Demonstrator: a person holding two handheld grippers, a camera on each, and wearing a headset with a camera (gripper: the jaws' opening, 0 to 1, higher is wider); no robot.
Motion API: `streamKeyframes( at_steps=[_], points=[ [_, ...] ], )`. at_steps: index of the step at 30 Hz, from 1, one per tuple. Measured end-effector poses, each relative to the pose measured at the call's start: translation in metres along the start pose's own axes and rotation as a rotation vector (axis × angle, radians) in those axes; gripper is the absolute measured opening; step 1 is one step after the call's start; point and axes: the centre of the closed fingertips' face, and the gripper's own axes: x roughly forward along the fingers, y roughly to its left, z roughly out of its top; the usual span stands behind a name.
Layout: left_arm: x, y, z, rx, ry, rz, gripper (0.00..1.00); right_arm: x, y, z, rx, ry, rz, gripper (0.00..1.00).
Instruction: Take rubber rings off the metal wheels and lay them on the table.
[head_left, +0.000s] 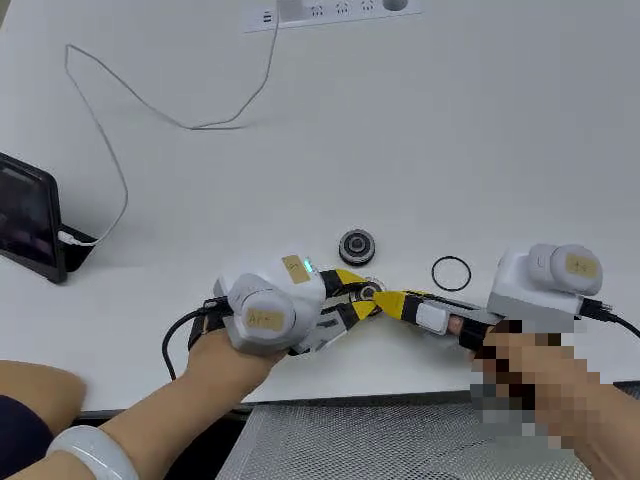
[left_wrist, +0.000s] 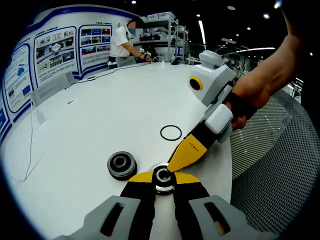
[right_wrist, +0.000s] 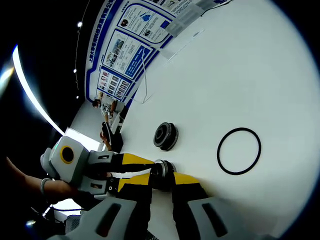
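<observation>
A small metal wheel (head_left: 368, 292) lies near the table's front edge, and both grippers meet on it. My left gripper (head_left: 361, 300) comes in from the left, its yellow tips clamped on either side of the wheel (left_wrist: 164, 176). My right gripper (head_left: 379, 298) reaches in from the right, its yellow tips pressed against the same wheel (right_wrist: 162, 171). Whether it grips the metal or the rubber ring on it is unclear. A second wheel (head_left: 357, 246) with a dark rubber rim stands just behind. One black rubber ring (head_left: 451, 273) lies flat on the table to the right.
A tablet (head_left: 28, 230) leans at the far left with a white cable (head_left: 120, 180) running to a power strip (head_left: 330, 10) at the back. The table's front edge (head_left: 400, 395) is close, with grey mesh below it. A person (left_wrist: 121, 42) stands far off.
</observation>
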Motion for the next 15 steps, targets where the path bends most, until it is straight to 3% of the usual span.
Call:
streamKeyframes(
  at_steps=[4, 7, 10, 13, 15],
  points=[
    [0.0003, 0.0004, -0.001, 0.0, -0.001, -0.002, 0.13, -0.0037, 0.0027, 0.0028, 0.002, 0.002, 0.009, 0.16],
    [0.0005, 0.0006, -0.0015, 0.001, 0.0, -0.003, 0.13, -0.0059, 0.0001, 0.0047, 0.003, -0.008, 0.0, 0.09],
    [0.0006, 0.0007, -0.0016, 0.0, -0.001, -0.002, 0.13, -0.0015, 0.0005, 0.0056, -0.006, -0.005, 0.0, 0.07],
    [0.0006, 0.0004, -0.001, 0.0, 0.0, -0.002, 0.13, -0.0015, -0.0022, 0.007, -0.023, 0.004, -0.013, 0.1],
    [0.0007, 0.0005, -0.001, 0.0, 0.0, -0.002, 0.13, -0.0019, -0.0033, 0.0069, -0.026, 0.005, -0.019, 0.17]
  ],
)
